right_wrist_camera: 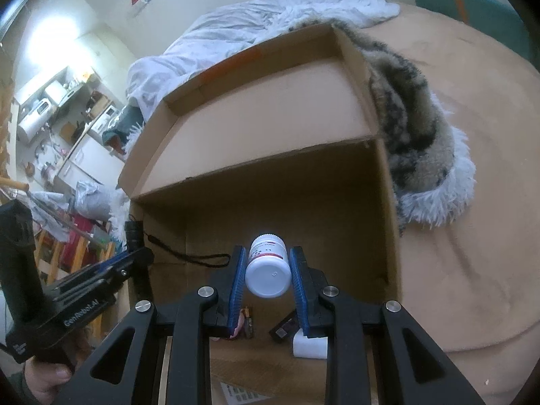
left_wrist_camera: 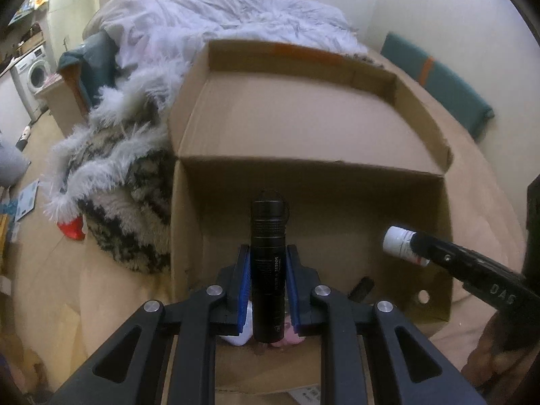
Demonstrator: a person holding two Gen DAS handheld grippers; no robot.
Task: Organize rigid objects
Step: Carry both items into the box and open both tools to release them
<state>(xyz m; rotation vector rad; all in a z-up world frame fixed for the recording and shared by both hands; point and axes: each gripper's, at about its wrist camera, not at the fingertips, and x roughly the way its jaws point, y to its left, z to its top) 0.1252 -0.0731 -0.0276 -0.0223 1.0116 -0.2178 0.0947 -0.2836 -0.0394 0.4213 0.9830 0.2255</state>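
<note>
Left wrist view is showing the left gripper (left_wrist_camera: 268, 270) clamping a black flashlight (left_wrist_camera: 269, 270) over the open cardboard box (left_wrist_camera: 303, 128), while the right gripper (right_wrist_camera: 266, 270) is squeezing a white pill bottle (right_wrist_camera: 267, 270) beside it. Both cylinders are lying along smooth pads, so either could be slipping out early, and the flashlight's lanyard (right_wrist_camera: 189, 256) is dangling where it might be snagging the box wall. Small items are already lying on the box floor, including a white block (right_wrist_camera: 310, 347) and a dark cartridge (right_wrist_camera: 283, 329), crowding the landing spot. A fluffy blanket (left_wrist_camera: 118, 175) is pressing against the box side.
</note>
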